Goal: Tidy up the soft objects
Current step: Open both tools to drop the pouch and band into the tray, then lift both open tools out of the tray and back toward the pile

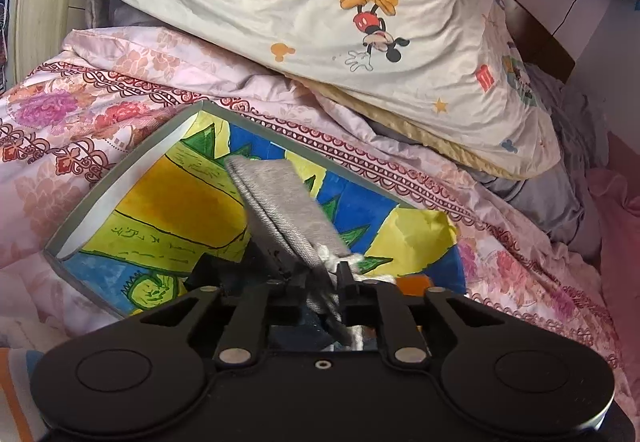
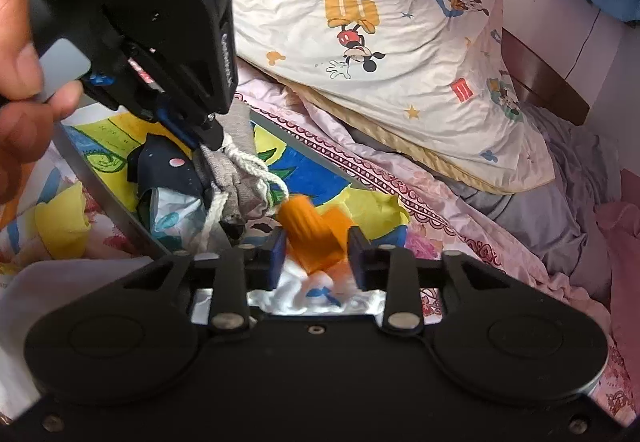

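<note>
The right gripper point(image 2: 316, 256) is at the near edge of its view, jaws a little apart. An orange cloth point(image 2: 316, 238) sits between its blue pads, but the pads do not seem to press on it; the cloth is blurred. Just below it lies a white cloth with blue marks point(image 2: 320, 294).

To the left of this gripper, the left gripper point(image 2: 212, 134) comes down from the upper left, held by a hand point(image 2: 24, 82). In its own view the left gripper point(image 1: 324, 274) has narrow jaws with a grey garment point(image 1: 280, 210) and its white cord point(image 2: 248, 166) running between them; I cannot tell if the pads still pinch it.

All these soft things are over a grey-rimmed box point(image 1: 132, 162) with a colourful drawing inside. The box rests on a pink floral blanket point(image 1: 100, 102). Further away lies a cartoon pillow point(image 1: 320, 22).
</note>
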